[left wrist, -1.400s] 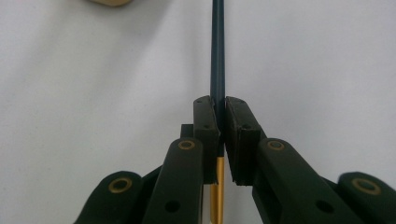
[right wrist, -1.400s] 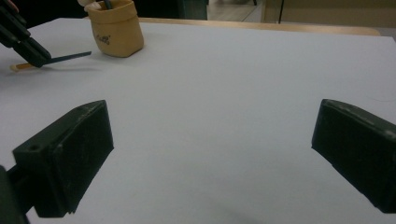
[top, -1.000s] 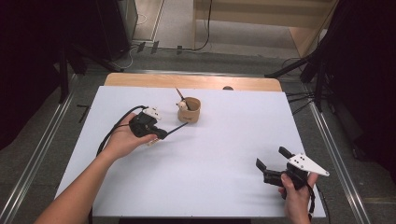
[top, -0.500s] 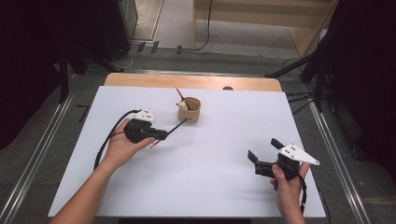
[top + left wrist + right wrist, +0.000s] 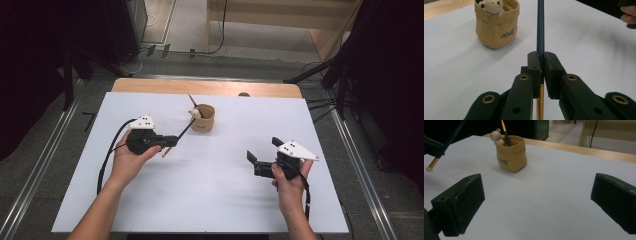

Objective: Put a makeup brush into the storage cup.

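A tan fabric pouch (image 5: 202, 120) stands at the table's far middle, with a small bear figure (image 5: 194, 113) and an orange-tipped pencil (image 5: 505, 133) in it. My left gripper (image 5: 170, 141) is shut on a dark blue pencil (image 5: 184, 131) just left of the pouch. The pencil's long end slants toward the pouch, and its gold ferrule and eraser stick out on the near side. In the left gripper view the jaws (image 5: 541, 56) pinch the pencil (image 5: 540, 27) upright, with the pouch (image 5: 496, 27) beyond. My right gripper (image 5: 262, 150) hovers open and empty at the right, facing the pouch (image 5: 511, 155).
The white table top (image 5: 215, 200) ends in a wooden strip (image 5: 150, 86) at the far edge. A black cable (image 5: 107, 155) trails from the left gripper over the table's left side. Metal rails run along the floor on both sides.
My right gripper has moved left and away from the near edge, rising a little, still open. My left gripper has shifted slightly with the pencil still clamped.
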Action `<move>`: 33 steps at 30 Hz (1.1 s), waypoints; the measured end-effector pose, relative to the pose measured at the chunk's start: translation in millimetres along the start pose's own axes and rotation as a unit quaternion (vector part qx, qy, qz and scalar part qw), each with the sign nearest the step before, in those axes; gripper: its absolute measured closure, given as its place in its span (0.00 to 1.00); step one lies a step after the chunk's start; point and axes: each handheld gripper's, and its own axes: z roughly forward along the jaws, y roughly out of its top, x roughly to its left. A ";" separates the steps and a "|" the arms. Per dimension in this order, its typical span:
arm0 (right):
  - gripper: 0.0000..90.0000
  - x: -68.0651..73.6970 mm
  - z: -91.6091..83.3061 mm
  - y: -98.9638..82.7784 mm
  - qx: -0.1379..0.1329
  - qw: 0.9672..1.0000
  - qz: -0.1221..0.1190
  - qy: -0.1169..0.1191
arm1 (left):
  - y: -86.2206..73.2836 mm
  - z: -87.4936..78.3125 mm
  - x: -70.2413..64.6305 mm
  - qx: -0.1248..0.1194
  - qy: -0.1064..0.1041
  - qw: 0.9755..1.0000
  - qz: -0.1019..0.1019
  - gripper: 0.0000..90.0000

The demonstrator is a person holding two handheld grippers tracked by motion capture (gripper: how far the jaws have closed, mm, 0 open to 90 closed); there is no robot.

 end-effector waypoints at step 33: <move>0.18 65.0 37.4 21.3 -0.033 0.994 0.075 0.078 | -11.0 28.9 -47.3 -0.092 -0.046 0.995 -0.007 0.93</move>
